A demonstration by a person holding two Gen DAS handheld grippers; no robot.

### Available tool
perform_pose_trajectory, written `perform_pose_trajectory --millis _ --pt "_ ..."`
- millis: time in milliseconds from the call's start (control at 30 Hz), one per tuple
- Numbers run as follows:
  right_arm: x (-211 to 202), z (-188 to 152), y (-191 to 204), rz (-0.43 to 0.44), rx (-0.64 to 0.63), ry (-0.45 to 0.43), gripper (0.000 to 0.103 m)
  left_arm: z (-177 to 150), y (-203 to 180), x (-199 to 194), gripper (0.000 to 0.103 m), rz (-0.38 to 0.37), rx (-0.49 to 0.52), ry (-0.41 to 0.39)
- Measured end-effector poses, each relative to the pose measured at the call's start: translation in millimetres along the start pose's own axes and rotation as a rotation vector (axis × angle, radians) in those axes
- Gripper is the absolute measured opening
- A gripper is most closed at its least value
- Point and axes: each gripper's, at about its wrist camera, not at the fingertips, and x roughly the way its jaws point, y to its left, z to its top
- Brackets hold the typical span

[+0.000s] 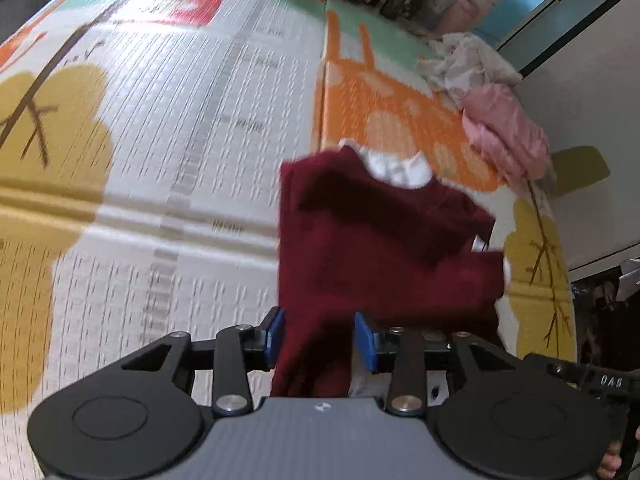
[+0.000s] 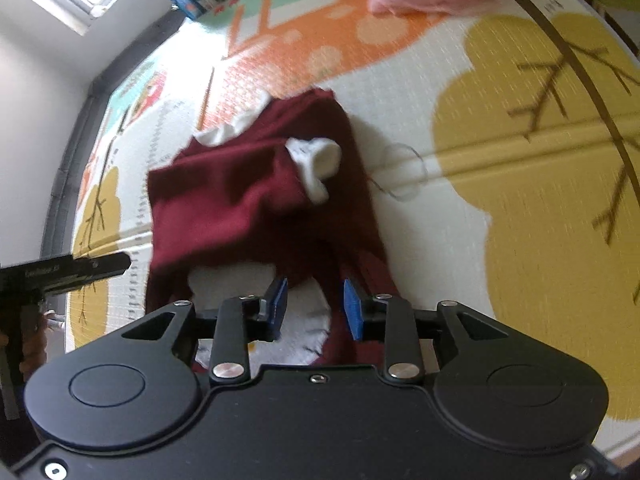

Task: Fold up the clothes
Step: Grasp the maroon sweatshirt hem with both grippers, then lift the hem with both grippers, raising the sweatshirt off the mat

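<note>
Left hand-held gripper [image 1: 320, 338] and right hand-held gripper [image 2: 315, 307]: jaws parted, maroon garment [image 2: 256, 196] with white cuffs bunched between the pads; grip uncertain. Garment lies crumpled on patterned play mat [image 2: 460, 208]. Pink clothes [image 1: 506, 132] beyond.

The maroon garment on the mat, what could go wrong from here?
The maroon garment is bunched, sleeve cuff flopped over the body, so a fold may lock in creases. Both the left tool and right tool look open around loose cloth; they may catch uneven layers.
</note>
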Motion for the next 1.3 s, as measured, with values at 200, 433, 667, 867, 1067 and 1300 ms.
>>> perform_pose_trajectory --millis 200,433,667,867,1067,1300 --pt "-0.8 -22.7 -18.3 -0.037 0.021 0.034 0.035 -31.8 11.4 3.4 0.044 -0.008 -0.013 0.063" --pt "0.6 -41.9 -37.0 -0.081 0.040 0.074 0.039 -58.3 19.9 9.3 0.048 0.003 -0.035 0.120" --pt "9.6 -54.0 -40.1 -0.072 0.044 0.123 0.040 -70.7 17.9 16.0 0.050 0.002 -0.042 0.157" --pt "15.4 -61.7 -37.0 -0.084 0.033 0.130 0.034 -78.0 19.8 19.9 0.047 -0.004 -0.059 0.177" --pt "13.7 -67.1 -36.2 -0.073 0.006 0.132 0.019 -80.0 19.5 19.6 0.029 0.026 -0.048 0.190" --pt "14.6 -69.5 -27.1 -0.091 -0.050 0.157 0.014 -83.1 13.0 15.4 0.023 0.068 0.003 0.209"
